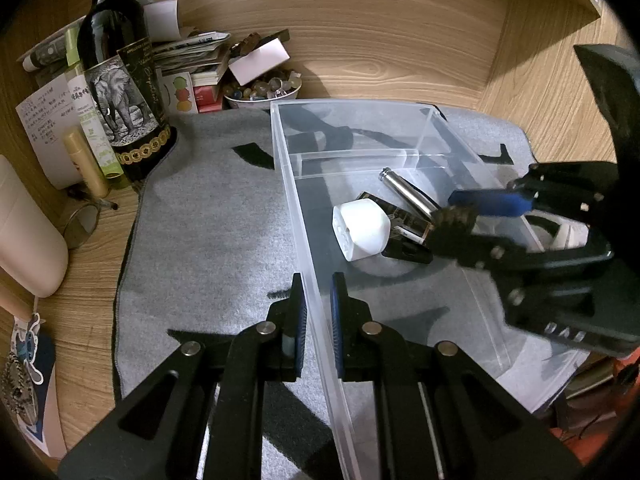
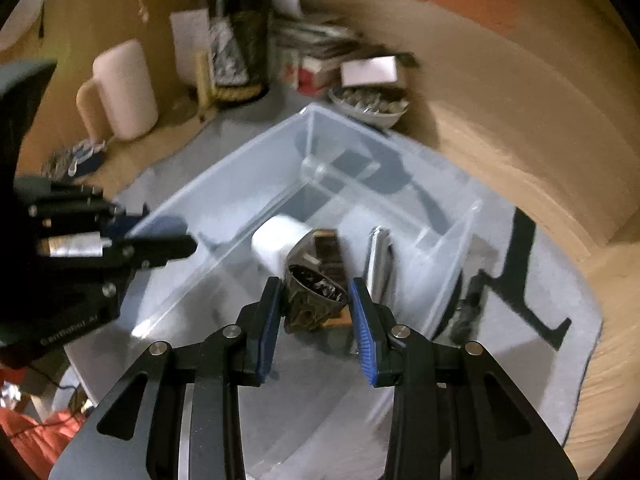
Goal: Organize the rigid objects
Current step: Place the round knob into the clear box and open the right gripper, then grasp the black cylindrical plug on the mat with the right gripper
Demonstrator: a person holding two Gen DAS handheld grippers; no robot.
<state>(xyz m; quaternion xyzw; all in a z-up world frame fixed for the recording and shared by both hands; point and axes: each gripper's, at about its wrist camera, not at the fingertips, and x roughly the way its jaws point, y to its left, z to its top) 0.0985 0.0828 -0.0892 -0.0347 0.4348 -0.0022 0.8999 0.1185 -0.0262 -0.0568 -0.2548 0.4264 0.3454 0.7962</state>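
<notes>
A clear plastic bin (image 1: 288, 184) sits on a grey mat (image 1: 208, 216). Inside lie a white plug adapter (image 1: 360, 230), a metal cylinder (image 1: 408, 190) and a dark boxy item (image 1: 404, 226). My left gripper (image 1: 318, 320) is shut on the bin's left wall (image 1: 312, 292), one finger on each side. My right gripper (image 2: 314, 316) is open inside the bin, its fingers on either side of a dark crumpled object (image 2: 314, 292). The adapter (image 2: 276, 244) and the cylinder (image 2: 380, 264) lie just beyond it. The right gripper also shows in the left wrist view (image 1: 472, 208).
A wine bottle (image 1: 120, 80), a bowl of stones (image 1: 262, 90), stacked papers (image 1: 192, 56) and a cream container (image 1: 24, 236) stand on the wooden desk behind and left of the mat. A wooden wall rises close behind.
</notes>
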